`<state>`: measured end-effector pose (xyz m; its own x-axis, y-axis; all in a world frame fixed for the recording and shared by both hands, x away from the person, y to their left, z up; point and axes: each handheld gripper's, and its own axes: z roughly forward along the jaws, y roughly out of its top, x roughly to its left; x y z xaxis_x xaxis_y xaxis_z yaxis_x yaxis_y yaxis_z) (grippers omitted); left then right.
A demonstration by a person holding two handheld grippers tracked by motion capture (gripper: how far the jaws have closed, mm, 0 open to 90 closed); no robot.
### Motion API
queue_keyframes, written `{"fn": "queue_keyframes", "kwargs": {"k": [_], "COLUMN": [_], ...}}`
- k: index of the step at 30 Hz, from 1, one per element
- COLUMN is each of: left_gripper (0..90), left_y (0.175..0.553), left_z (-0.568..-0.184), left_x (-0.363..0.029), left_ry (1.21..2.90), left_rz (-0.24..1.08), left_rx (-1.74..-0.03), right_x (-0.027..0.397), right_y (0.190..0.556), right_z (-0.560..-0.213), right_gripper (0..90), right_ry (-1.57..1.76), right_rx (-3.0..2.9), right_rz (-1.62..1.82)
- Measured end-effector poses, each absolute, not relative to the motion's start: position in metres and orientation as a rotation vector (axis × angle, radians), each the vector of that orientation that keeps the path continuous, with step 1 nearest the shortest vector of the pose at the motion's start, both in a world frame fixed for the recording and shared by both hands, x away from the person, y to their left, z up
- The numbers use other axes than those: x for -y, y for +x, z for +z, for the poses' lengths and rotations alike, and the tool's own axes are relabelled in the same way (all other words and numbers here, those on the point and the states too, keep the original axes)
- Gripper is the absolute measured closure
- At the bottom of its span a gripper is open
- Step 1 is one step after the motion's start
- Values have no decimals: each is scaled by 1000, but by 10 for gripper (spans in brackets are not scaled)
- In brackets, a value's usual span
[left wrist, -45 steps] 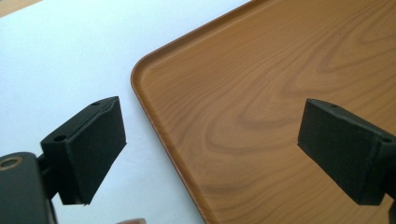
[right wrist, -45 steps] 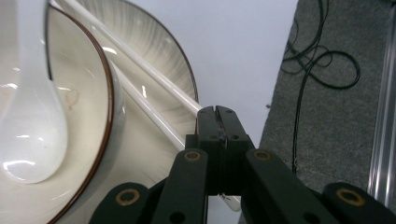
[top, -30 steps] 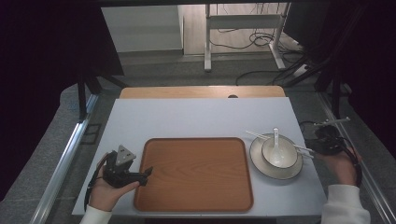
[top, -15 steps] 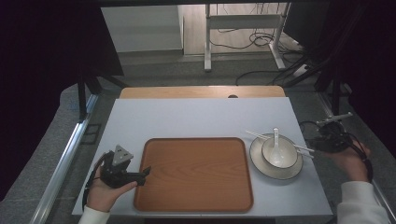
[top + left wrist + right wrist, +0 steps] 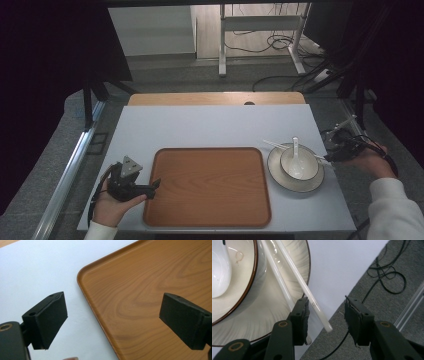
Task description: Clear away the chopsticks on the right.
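Note:
A cream plate (image 5: pixel 280 176) on the right of the table carries a bowl (image 5: pixel 300 165) with a white spoon (image 5: pixel 295 149) in it. Two white chopsticks (image 5: pixel 273 145) lie across the plate. My right gripper (image 5: pixel 333 153) is at the table's right edge by their near ends. Its jaws have just been opening. In the right gripper view the gripper (image 5: pixel 327 305) is open, with the end of one of the chopsticks (image 5: pixel 294 277) between the jaws, close to the left pad. The plate (image 5: pixel 269 310), bowl (image 5: pixel 242 277) and spoon (image 5: pixel 220 270) lie beyond. My left gripper (image 5: pixel 152 186) (image 5: pixel 112 300) is open and empty at the corner of the wooden tray (image 5: pixel 150 277).
The brown tray (image 5: pixel 207 185) lies bare at the middle of the white table (image 5: pixel 215 127). Grey floor with black cables (image 5: pixel 387 277) lies past the table's right edge. A wooden strip (image 5: pixel 215 98) runs along the far side.
My right hand has shifted slightly beside the plate, and the chopsticks still lie across it. The left hand and the tray have not moved.

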<state>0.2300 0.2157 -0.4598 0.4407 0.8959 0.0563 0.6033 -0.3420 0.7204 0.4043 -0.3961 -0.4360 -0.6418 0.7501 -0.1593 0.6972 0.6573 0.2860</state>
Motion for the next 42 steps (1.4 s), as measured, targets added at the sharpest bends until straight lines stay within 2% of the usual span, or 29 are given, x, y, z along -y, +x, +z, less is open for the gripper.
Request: {"fn": "queue_keyframes", "kwargs": {"k": [15,25,31,38,42], "left_gripper": [75,75,75,74,74], "left_y": [230,230,230,231,230], "left_z": [-462,-464,-465,-466,-466], "left_x": [-217,-212,-212,-212,-212], "left_ry": [2080,2103,2104,2105,2107], "left_rz": [609,605,604,601,601], "left_rx": [-1262,-1251,-1253,-1251,-1249], "right_x": [394,391,388,386,385], "right_y": [416,421,422,419,419], "right_z": [-446,-455,-457,-457,-457], "right_gripper": [595,658,756,826,833], "right_ry": [1090,1011,926,882,860], "right_rx": [-2708,-2771,-2809,-2830,-2829], "right_rz": [209,152,148,150,154]}}
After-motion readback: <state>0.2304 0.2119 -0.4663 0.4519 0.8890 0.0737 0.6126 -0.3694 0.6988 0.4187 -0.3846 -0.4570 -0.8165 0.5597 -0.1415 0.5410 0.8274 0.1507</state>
